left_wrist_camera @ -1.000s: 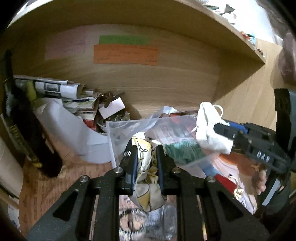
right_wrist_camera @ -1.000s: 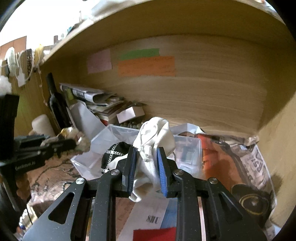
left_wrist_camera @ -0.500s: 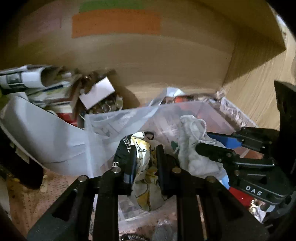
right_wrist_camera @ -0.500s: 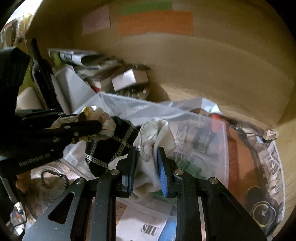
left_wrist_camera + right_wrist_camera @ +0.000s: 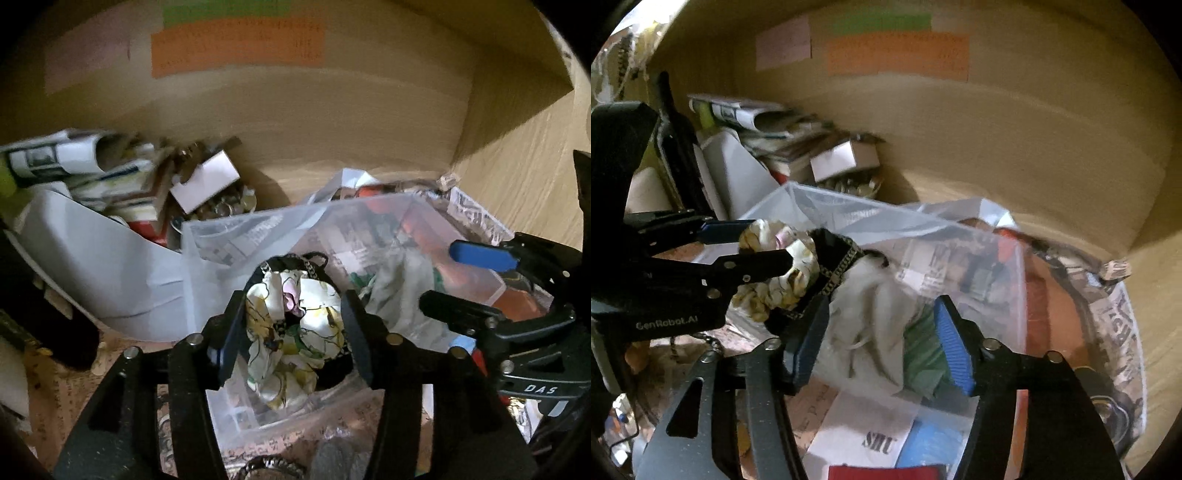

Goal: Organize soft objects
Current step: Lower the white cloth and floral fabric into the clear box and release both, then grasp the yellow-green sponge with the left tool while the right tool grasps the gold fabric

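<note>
Two grippers over the clear plastic bin [image 5: 258, 236]
Left gripper [image 5: 293, 325] has its fingers spread, the floral cloth [image 5: 291, 321] sitting loosely between them above the bin; right gripper [image 5: 882, 339] is spread wide, the white cloth [image 5: 871, 317] lying inside the bin beside a green cloth [image 5: 923, 354]

Dim wooden shelf alcove [image 5: 332, 122]

orange note [image 5: 236, 46] writing illegible (blurred), bottle [image 5: 677, 147] half hidden
</note>
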